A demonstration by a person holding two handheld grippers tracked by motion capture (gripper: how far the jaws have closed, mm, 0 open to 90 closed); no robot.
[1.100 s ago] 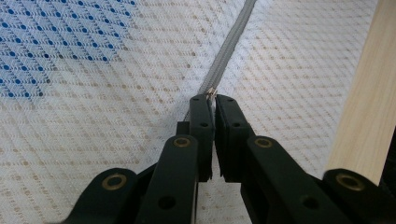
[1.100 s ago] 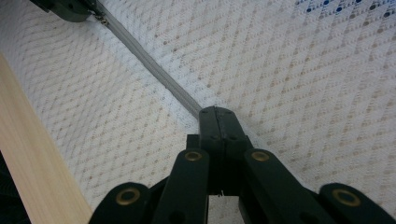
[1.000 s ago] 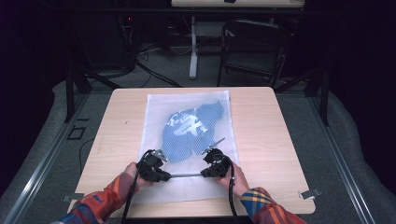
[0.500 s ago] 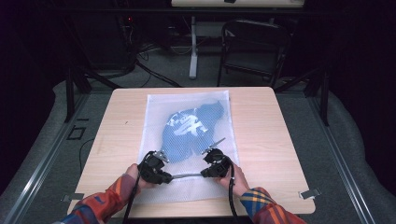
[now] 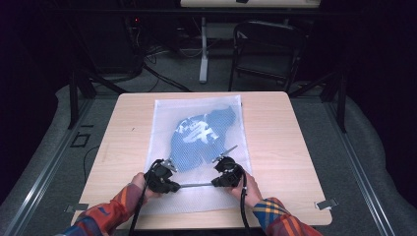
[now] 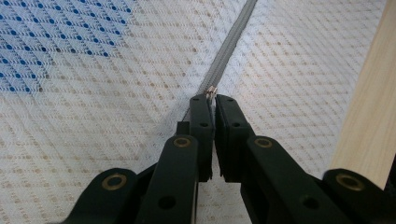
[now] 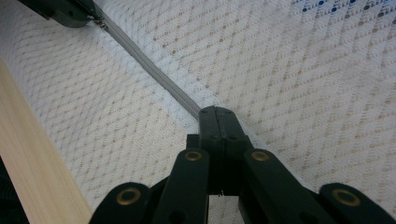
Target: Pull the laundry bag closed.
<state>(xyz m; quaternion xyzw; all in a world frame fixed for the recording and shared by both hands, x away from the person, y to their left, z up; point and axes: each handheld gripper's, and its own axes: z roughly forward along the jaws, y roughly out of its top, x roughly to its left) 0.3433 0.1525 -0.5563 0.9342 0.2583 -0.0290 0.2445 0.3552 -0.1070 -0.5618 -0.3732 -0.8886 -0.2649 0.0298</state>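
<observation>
Left gripper (image 6: 214, 100) fingers (image 6: 201, 116) newly closed on half-hidden zipper pull (image 6: 211, 90)

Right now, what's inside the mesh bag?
Through the white mesh bag a blue garment with a white print shows, lying in the middle. Its underside and anything beneath it are covered, so I can't tell what else is inside.

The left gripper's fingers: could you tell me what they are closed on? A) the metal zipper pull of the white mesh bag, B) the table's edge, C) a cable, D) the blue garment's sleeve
A: in the left gripper view the left gripper has its fingers shut on the small metal zipper pull at the grey zipper of the white mesh bag.
</observation>
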